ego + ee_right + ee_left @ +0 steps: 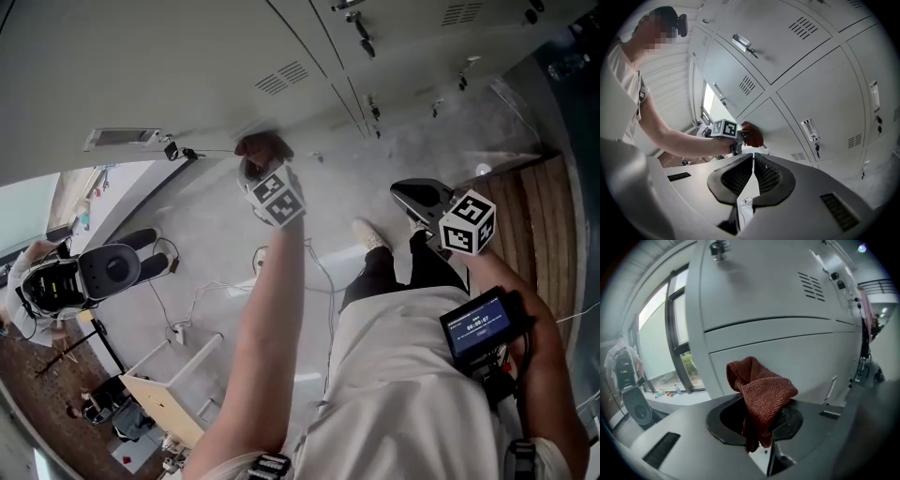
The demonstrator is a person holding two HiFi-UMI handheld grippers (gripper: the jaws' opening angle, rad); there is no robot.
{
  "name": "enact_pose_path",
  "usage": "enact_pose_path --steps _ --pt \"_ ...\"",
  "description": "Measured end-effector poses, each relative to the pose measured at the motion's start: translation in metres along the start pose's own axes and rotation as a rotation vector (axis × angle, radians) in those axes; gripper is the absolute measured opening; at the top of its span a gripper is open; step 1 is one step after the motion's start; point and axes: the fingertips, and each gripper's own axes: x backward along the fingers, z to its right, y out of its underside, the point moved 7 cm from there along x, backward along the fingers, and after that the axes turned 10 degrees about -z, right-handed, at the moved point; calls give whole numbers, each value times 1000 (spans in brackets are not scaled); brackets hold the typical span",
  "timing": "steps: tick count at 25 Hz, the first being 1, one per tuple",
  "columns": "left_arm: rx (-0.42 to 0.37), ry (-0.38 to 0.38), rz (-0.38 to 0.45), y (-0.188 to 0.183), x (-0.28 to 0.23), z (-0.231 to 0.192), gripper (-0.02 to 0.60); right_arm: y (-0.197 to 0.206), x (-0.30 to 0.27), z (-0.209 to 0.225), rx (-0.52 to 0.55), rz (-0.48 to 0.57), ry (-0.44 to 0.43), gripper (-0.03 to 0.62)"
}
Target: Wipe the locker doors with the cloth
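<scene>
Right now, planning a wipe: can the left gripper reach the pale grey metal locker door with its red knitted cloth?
Likely yes: the left gripper, shut on the red knitted cloth, faces the pale grey metal locker door, nothing between.

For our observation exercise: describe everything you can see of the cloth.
The cloth is rust-red, coarsely woven fabric, bunched and folded. The left gripper has its jaws shut on it; one end sticks up beyond them, a tail hangs below. In the right gripper view the bunch appears pressed against a grey locker door.
</scene>
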Motion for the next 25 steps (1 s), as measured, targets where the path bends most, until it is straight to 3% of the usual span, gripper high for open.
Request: enact_pose_path --steps 5,10,13,17,18,20,25 --pt "-47 100 -2 -3 -8 69 77 3 28 21 -34 20 41 20" --pt "-114 202 67 -15 -2 121 77 7 46 37 -55 20 69 20" --pt "-233 280 96 -21 1 157 77 14 48 39 -69 12 75 20" --pt "-488 287 59 -22 -4 189 77 23 38 31 -79 -5 68 20" --pt "-534 277 51 -21 -6 189 77 24 33 26 -79 -9 66 20" --pt "-546 247 21 -19 -12 169 77 20 21 16 -79 -10 67 20" --pt "-427 175 -52 -6 -19 92 77 14 -1 -5 -82 2 76 20"
